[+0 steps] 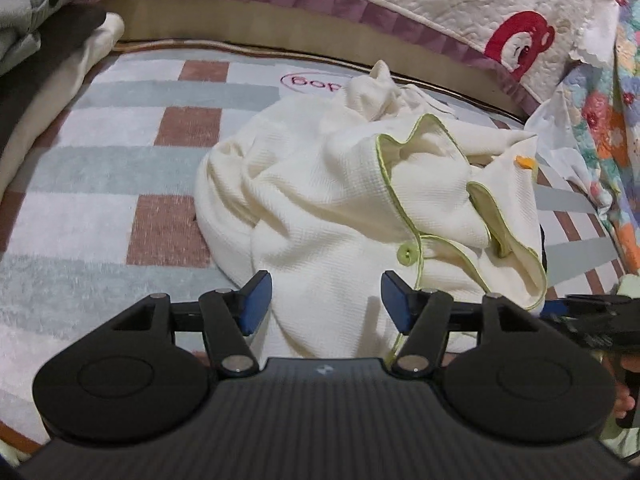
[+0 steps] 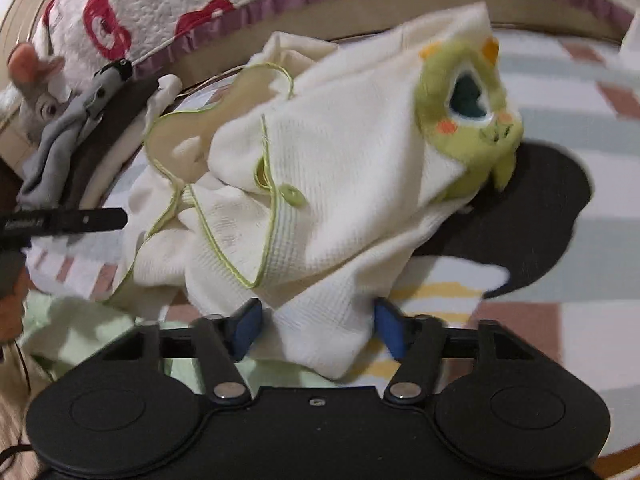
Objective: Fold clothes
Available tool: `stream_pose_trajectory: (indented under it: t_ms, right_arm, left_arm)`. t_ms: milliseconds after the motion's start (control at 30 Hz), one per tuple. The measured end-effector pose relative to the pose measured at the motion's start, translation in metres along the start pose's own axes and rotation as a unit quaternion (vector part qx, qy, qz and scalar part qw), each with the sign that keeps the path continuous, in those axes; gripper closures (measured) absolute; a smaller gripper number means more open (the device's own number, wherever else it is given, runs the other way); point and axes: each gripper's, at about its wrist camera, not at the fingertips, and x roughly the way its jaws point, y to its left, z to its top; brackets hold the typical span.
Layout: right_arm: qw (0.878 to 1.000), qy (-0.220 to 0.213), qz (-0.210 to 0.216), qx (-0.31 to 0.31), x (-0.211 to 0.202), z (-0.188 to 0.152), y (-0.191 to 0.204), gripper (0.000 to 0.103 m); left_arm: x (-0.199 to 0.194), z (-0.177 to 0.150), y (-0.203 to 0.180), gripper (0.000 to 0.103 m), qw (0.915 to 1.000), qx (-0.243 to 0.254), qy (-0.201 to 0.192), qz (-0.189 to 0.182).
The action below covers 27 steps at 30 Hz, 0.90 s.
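cream top (image 1: 320, 208), green piping and green button (image 1: 407, 255), lies crumpled on a checked blanket (image 1: 120, 184) beside a quilt (image 1: 440, 20). left gripper (image 1: 326, 300): jaws spread, cloth lying between the blue pads (image 1: 256, 300), not pinched. right gripper (image 2: 316, 326): jaws spread around a hanging fold of the top (image 2: 340, 200); contact with pads cannot be told. green appliqué face (image 2: 468, 120) on the raised cloth, blurred. folded clothes (image 1: 36, 52) stacked at left.
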Motion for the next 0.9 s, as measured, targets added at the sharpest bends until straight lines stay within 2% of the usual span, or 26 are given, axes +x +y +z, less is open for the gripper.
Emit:
stream_pose_trajectory:
  t_ms: [67, 167, 267, 333, 400, 500, 667, 700, 733, 767, 833, 900]
  right_arm:
    - [1.0, -0.03, -0.006, 0.001, -0.005, 0.008, 0.003, 0.093]
    - [0.995, -0.09, 0.001, 0.032, -0.028, 0.035, 0.004, 0.093]
    - [0.988, -0.147, 0.022, 0.047, -0.059, 0.07, 0.006, 0.093]
    - [0.983, -0.177, 0.032, 0.036, -0.079, 0.087, 0.012, 0.093]
    - [0.979, -0.199, 0.042, 0.013, -0.094, 0.099, 0.018, 0.093]
    - [0.976, -0.211, 0.043, -0.021, -0.102, 0.1, 0.02, 0.093]
    - [0.972, -0.228, 0.049, 0.002, -0.106, 0.093, 0.019, 0.093]
    - [0.97, -0.237, 0.052, 0.008, -0.111, 0.093, 0.019, 0.093]
    - [0.967, -0.248, 0.055, 0.01, -0.118, 0.094, 0.02, 0.093]
    - [0.964, -0.259, 0.058, 0.013, -0.125, 0.095, 0.021, 0.093]
    - [0.96, -0.274, 0.053, 0.005, -0.142, 0.096, 0.025, 0.093]
    - [0.956, -0.29, 0.047, -0.004, -0.158, 0.097, 0.028, 0.093]
  left_arm:
    - [-0.004, 0.0, 0.0, 0.044, 0.9999, 0.003, -0.013, 0.001]
    - [-0.014, 0.005, -0.004, 0.044, 0.9982, -0.006, -0.053, 0.029]
    - [-0.02, 0.008, -0.014, 0.043, 0.9976, 0.006, -0.069, -0.005]
    - [-0.016, 0.005, -0.023, 0.041, 0.9977, 0.024, -0.061, -0.016]
    - [-0.007, 0.001, -0.033, 0.04, 0.9979, 0.045, -0.046, -0.005]
    - [0.008, -0.005, -0.049, 0.04, 0.9966, 0.077, -0.025, 0.013]
    - [0.031, -0.016, -0.075, 0.04, 0.9906, 0.13, 0.012, 0.042]
    - [0.033, -0.015, -0.072, 0.044, 0.9906, 0.127, 0.01, 0.049]
    - [0.033, -0.014, -0.068, 0.067, 0.9909, 0.122, 0.007, 0.057]
    - [0.031, -0.011, -0.064, 0.098, 0.991, 0.118, 0.005, 0.063]
    - [0.018, -0.003, -0.058, 0.1, 0.9915, 0.112, -0.019, 0.063]
    - [-0.001, 0.011, -0.058, 0.1, 0.9873, 0.12, -0.07, 0.078]
